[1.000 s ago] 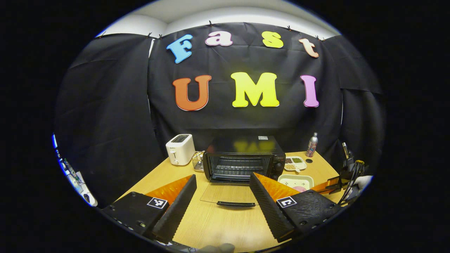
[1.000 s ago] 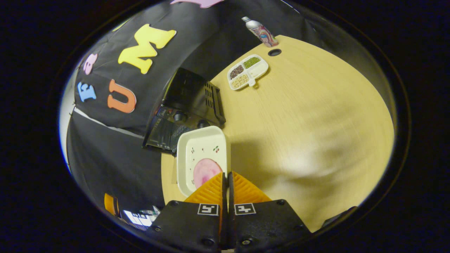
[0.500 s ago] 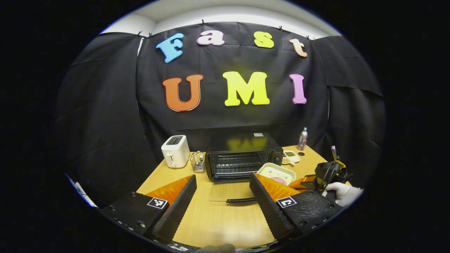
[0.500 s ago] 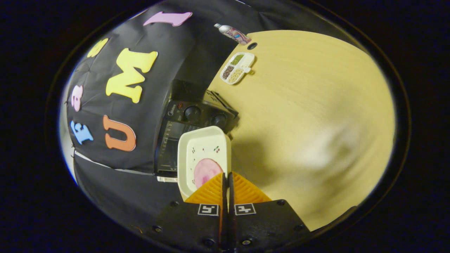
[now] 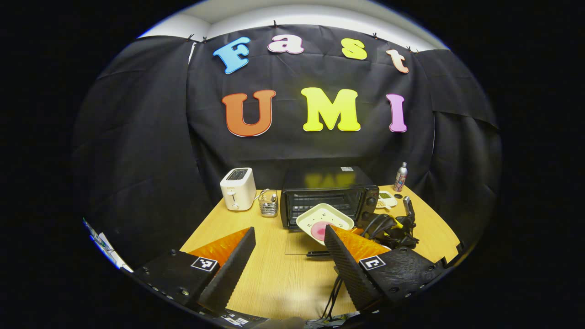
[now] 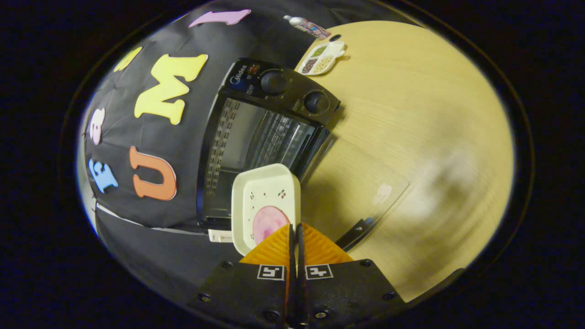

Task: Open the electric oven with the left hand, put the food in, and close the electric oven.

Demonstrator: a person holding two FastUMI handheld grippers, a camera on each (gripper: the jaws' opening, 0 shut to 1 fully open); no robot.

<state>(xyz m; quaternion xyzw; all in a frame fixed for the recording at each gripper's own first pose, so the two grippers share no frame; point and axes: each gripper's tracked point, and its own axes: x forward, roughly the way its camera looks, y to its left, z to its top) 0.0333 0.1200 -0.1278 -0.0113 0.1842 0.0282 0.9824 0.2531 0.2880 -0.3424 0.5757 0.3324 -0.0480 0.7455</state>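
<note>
Step in hand: carrying the food into the open electric oven (image 6: 256, 137), by my reading; the glass door (image 6: 361, 183) lies flat on the bench (image 6: 425, 114).
Right gripper (image 6: 295, 230): fingers nearly closed, pinching the near rim of the white dish (image 6: 265, 196), which carries a pink slice of food (image 6: 267, 224).
Dish position: in the air over the door's hinge edge, in front of the oven mouth.
Left gripper (image 5: 288, 256): fingers wide apart, holding nothing, back over the bench's near edge.
Doing it well: keep the dish level, enter squarely over the rack, clear the door handle (image 6: 356, 233).
Left gripper view adds: toaster (image 5: 237, 188) and wire basket (image 5: 268, 204) toward the far left corner, and the right gripper's cables (image 5: 388, 226).
Right gripper view adds: oven knobs (image 6: 273, 82) and the wire rack inside.
</note>
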